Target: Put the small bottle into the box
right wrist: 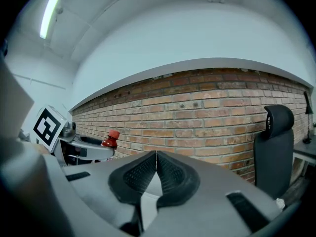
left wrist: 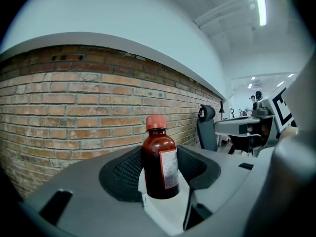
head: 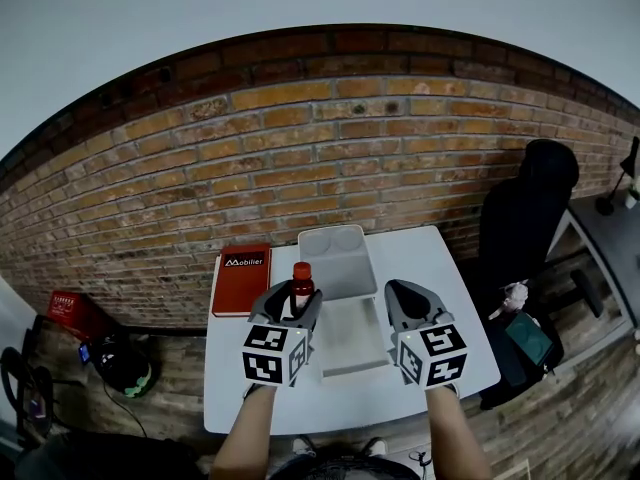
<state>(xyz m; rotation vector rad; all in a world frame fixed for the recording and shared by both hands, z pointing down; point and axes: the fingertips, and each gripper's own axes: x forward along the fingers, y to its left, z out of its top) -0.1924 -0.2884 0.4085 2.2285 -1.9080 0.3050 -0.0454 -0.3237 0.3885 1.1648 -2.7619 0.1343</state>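
Left gripper point(head: 295, 306) has its jaws clamped on the small dark-brown bottle with the red screw cap and pale label point(left wrist: 159, 162), one pad on each side of the body, bottle standing upright between them. Right gripper point(head: 405, 294) is holding nothing, its two jaws pressed together tip to tip. Both are over the white rectangular table point(head: 350, 400), side by side, pointing toward the red-brown brick wall point(head: 300, 148). So the bottle isn't in the box yet: from the head view it sits just left of the near-left corner of the translucent white plastic box point(head: 333, 231), which is open on top and placed toward the table's far edge. A flat pale rectangular piece point(head: 350, 340) lies right in front of the box, between the two grippers. Off to the left there's a red book with white lettering point(head: 241, 280) on the table, and a black office chair point(head: 525, 218) stands on the right.
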